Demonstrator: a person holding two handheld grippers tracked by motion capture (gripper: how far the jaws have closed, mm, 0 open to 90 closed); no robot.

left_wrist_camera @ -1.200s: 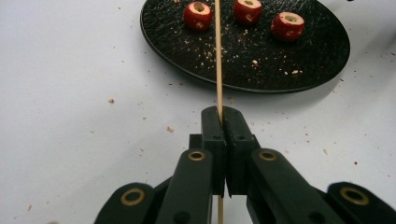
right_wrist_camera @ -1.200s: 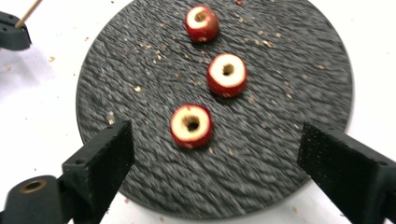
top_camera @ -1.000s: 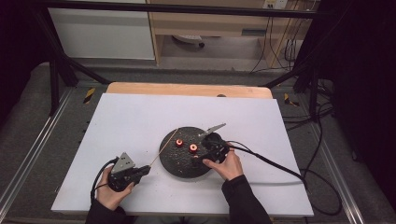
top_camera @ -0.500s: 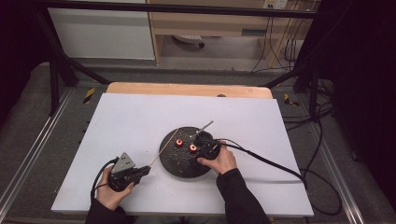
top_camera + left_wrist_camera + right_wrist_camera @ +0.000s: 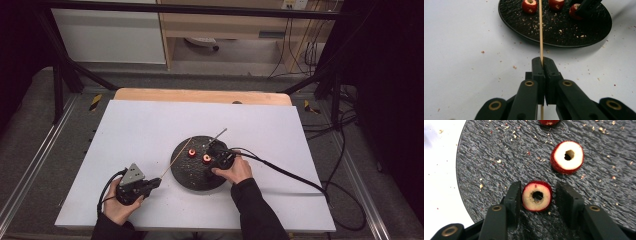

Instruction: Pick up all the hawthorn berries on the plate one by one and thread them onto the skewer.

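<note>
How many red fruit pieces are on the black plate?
3: one between the right gripper's jaws, one just beyond it, one at the far edge. More may be hidden.

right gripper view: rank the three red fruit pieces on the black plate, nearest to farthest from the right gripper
1. Cored fruit piece, between the right gripper jaws, which have just been closing, a thin gap each side.
2. Second cored piece, up and to the right on the black plate.
3. Third piece, at the top edge.

White table [image 5: 150, 125] w/ wooden edge [image 5: 200, 95] at back, on grey floor [image 5: 30, 150]. Behind: white cabinet [image 5: 107, 35], wooden shelf unit [image 5: 225, 25], black frame bars [image 5: 60, 75]. Cables [image 5: 345, 130] trail at right; dim light.
</note>
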